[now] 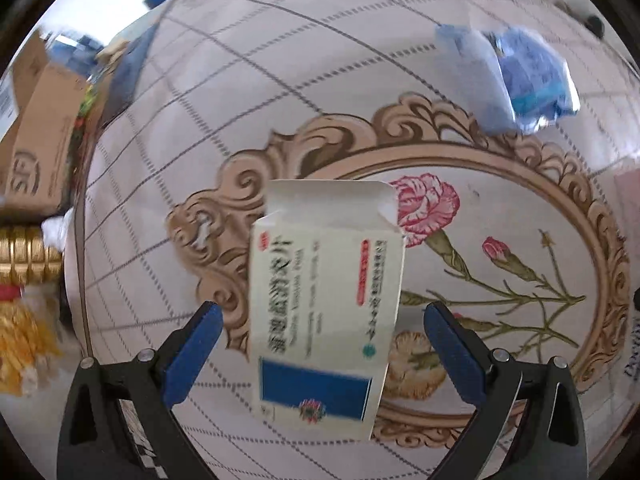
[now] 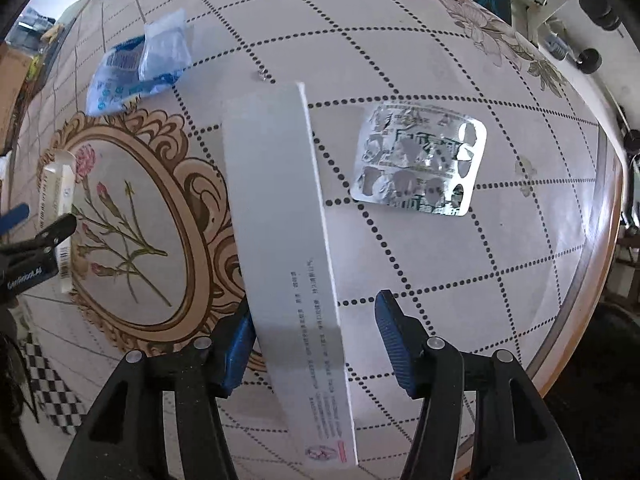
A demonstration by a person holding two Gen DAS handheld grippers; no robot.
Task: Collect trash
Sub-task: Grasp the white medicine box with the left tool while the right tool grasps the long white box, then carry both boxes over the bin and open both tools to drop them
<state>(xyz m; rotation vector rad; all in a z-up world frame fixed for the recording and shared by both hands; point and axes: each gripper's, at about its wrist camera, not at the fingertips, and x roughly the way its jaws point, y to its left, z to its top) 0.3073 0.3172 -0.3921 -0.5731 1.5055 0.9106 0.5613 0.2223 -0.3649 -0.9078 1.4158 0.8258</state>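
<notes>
White cardboard medicine box [image 1: 326, 304] lies flat at lower centre of my left view, between wide-spread left gripper [image 1: 322, 346] fingers, untouched. My right gripper [image 2: 316, 340] stands part-open around a long grey carton [image 2: 280, 220]; contact unclear. Empty blister pack [image 2: 420, 160] lies upper right; blue wrapper [image 2: 136, 68] upper left.

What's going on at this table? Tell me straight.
A person is clearing trash off a floral tablecloth with two handheld grippers. The left gripper stands open around a medicine box, pads clear of it. The right gripper is open over a long white carton, one pad apart from it. A used blister pack and blue wrappers lie untouched.
</notes>
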